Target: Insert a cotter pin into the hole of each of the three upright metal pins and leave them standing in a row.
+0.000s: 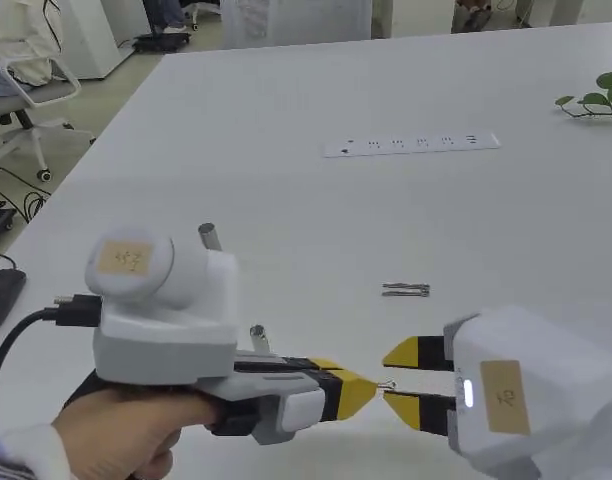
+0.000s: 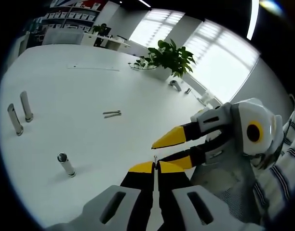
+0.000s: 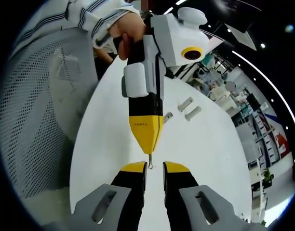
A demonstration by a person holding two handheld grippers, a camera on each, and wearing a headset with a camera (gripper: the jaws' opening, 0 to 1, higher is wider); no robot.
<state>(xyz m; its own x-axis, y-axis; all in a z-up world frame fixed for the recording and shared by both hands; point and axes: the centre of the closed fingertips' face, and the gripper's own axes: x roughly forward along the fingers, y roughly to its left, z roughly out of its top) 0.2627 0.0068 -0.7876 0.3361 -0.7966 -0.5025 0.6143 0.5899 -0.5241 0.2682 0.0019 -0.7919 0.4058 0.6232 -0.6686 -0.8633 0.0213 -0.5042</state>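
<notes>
Hand-held gripper (image 1: 371, 390) before metal pins (image 1: 208, 236)

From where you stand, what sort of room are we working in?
Probably an office or lab: a white table with a power strip, a rolling chair beside it, a potted plant near large windows.

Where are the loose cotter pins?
Head view: loose cotter pins lie on the table, between the right gripper and the power strip.

Bright even daylight, blown-out windows (image 2: 220, 62), soft faint shadows, fisheye warping at edges
</notes>
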